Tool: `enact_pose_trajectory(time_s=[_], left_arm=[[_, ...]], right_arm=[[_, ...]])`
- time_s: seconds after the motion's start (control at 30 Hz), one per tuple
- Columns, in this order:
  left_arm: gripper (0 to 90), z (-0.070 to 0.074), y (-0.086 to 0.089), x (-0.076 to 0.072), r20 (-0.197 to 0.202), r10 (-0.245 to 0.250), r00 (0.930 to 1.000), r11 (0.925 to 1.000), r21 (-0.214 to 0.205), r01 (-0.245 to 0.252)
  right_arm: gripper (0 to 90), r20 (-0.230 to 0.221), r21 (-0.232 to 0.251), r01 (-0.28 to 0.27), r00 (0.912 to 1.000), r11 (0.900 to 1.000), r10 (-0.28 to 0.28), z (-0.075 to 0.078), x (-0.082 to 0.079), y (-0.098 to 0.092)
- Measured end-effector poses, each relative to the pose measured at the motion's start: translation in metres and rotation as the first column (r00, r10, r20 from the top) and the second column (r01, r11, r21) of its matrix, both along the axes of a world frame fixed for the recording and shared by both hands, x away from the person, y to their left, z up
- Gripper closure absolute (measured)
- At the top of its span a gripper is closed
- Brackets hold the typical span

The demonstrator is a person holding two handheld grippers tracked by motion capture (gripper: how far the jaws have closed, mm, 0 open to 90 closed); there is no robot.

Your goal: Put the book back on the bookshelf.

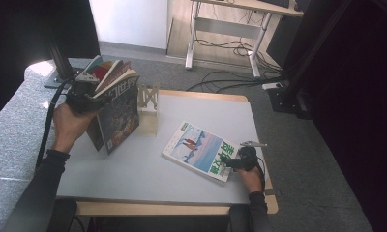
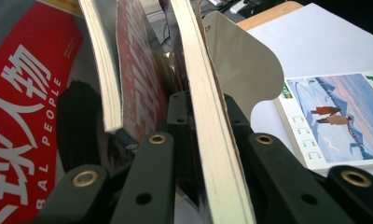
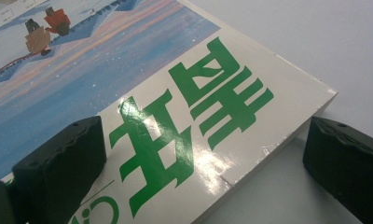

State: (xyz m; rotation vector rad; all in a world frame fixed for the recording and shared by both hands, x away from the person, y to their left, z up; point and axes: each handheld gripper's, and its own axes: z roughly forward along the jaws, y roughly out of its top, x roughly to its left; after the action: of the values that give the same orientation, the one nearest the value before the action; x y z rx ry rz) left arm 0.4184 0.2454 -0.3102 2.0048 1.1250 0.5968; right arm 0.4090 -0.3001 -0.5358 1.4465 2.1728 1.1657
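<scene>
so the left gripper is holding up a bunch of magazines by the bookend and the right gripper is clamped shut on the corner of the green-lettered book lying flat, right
Not quite. The right gripper is not clamped: the right gripper view shows its jaws standing open, one over the cover, the other beside the corner of the green-lettered book. The rest holds: the left gripper holds up the magazines beside the bookend, and the book lies flat.

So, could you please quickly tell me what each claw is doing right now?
Left claw: closed on a thick glossy magazine, among upright magazines.
Right claw: open, straddling the corner of the flat white magazine with green lettering.
</scene>
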Motion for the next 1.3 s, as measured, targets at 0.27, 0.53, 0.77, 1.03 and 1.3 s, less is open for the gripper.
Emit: enact_pose_trajectory(time_s=[0.27,0.53,0.77,1.03,1.3], left_arm=[[82.0,0.002,0.005,-0.003,-0.038,0.005,0.9993,1.0,-0.008,-0.005],[82.9,0.003,0.004,0.004,-0.01,0.024,0.9997,0.9986,-0.047,-0.024],[82.9,0.005,-0.004,0.011,0.027,0.041,0.9988,0.9971,-0.065,-0.039],[82.9,0.01,-0.013,0.02,0.068,0.068,0.9954,0.9951,-0.076,-0.063],[82.9,0.01,-0.022,0.029,0.109,0.093,0.9897,0.992,-0.096,-0.082]], right_arm=[[0.0,0.001,0.0,0.001,1.0,1.0,-0.001,0.0,0.0,0.0],[0.0,0.0,0.0,0.0,1.0,1.0,0.0,0.0,0.0,0.0],[0.0,0.0,0.001,0.0,1.0,1.0,0.0,0.0,0.0,0.0],[0.0,-0.001,0.002,0.001,1.0,1.0,-0.001,0.0,0.0,0.0],[0.0,0.001,0.001,0.0,1.0,1.0,0.0,0.0,0.0,0.0]])
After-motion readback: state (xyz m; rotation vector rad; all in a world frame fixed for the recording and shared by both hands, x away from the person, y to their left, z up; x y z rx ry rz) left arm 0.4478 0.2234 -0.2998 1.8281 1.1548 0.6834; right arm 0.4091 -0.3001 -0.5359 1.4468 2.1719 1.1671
